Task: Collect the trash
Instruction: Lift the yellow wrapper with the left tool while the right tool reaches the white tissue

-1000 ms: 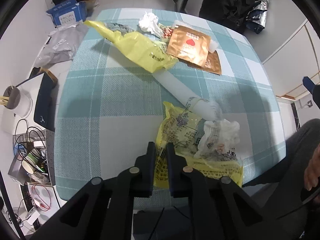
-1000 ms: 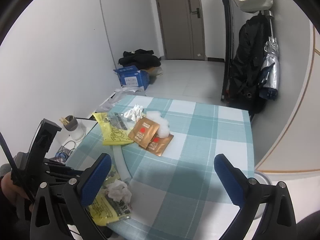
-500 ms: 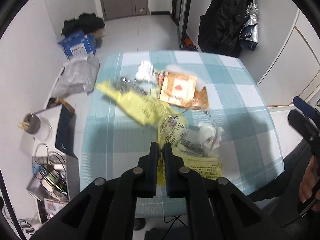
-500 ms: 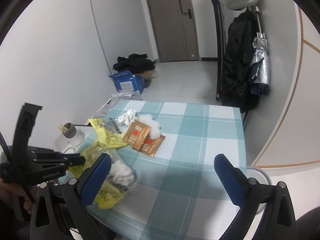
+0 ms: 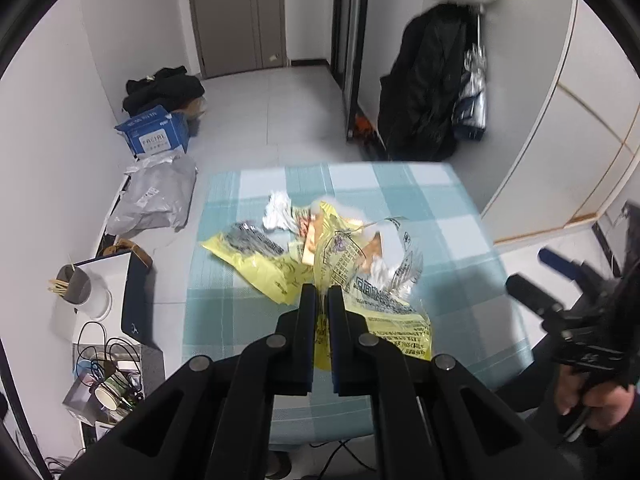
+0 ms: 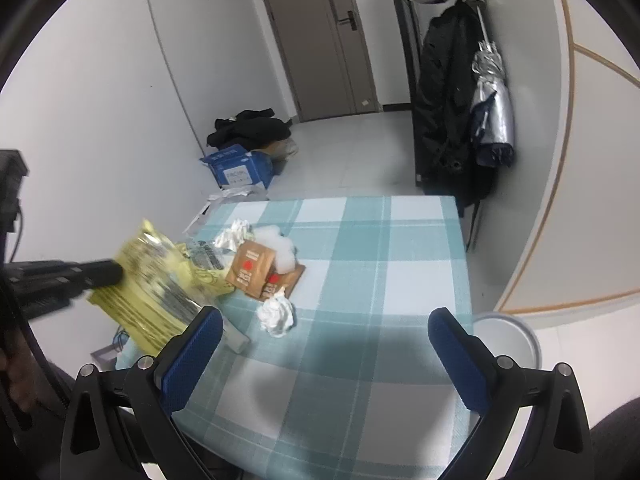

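Observation:
My left gripper is shut on a yellow printed plastic wrapper and holds it lifted above the checked table; it also shows in the right wrist view. My right gripper is open and empty over the table's near side. On the table lie a second yellow wrapper, two brown packets, a crumpled white tissue, another tissue and a white tube.
A white bin stands on the floor right of the table. A blue box, dark clothes and a grey bag lie on the floor beyond. A low shelf with a cup and cables stands left of the table.
My left gripper has lifted the yellow wrapper off the table and pulled back. The crumpled tissue that lay on it now sits on the table. My right gripper has moved closer over the table.

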`<state>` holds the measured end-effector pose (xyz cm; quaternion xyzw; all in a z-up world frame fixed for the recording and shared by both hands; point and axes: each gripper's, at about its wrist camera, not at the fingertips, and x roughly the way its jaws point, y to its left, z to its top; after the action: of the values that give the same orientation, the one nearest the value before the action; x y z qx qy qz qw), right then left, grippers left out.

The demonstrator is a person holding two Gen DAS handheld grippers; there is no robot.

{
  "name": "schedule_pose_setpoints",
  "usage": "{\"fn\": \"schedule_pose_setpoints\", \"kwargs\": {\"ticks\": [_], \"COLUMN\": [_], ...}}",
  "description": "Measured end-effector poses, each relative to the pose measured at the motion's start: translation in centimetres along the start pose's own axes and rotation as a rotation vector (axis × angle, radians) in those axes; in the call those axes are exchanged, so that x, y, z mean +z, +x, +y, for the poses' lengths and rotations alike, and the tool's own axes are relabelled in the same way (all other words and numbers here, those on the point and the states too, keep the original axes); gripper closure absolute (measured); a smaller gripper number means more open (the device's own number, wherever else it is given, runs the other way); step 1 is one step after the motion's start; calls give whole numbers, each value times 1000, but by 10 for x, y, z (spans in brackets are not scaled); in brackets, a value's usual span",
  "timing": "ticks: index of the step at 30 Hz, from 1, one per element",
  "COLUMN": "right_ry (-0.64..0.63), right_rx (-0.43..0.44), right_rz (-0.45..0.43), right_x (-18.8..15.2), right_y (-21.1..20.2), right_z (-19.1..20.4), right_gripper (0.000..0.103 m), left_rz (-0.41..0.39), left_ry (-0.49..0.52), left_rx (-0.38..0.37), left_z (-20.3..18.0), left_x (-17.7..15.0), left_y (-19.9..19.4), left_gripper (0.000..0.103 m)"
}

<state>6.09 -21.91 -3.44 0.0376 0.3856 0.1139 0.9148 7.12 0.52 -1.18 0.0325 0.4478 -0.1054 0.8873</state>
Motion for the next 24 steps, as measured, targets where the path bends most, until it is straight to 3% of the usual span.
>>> {"fn": "schedule_pose_setpoints", "kwargs": {"ticks": [4, 9, 11, 18, 24], "right_ry": [4, -12, -19, -96, -143], "right_rx": [4, 22, 35, 34, 43], "right_rz": [8, 20, 37, 56, 97], "right_x": [-2, -3, -2, 5, 14], "right_y": [0, 0, 0, 8, 45], "right_z": [-3, 0, 2, 18, 34], "right_gripper": [0, 0, 9, 12, 12], "left_rz": [-51, -141, -171, -234, -250], "left_ry": [-58, -187, -225, -290, -327], "left_rx": [-33, -146, -182, -242, -259], "left_z": [9, 31, 38, 56, 73], "left_x": [5, 12, 13, 19, 15], "left_y": [-14, -24, -23, -13, -2], "left_gripper": [101, 101, 101, 101, 101]}}
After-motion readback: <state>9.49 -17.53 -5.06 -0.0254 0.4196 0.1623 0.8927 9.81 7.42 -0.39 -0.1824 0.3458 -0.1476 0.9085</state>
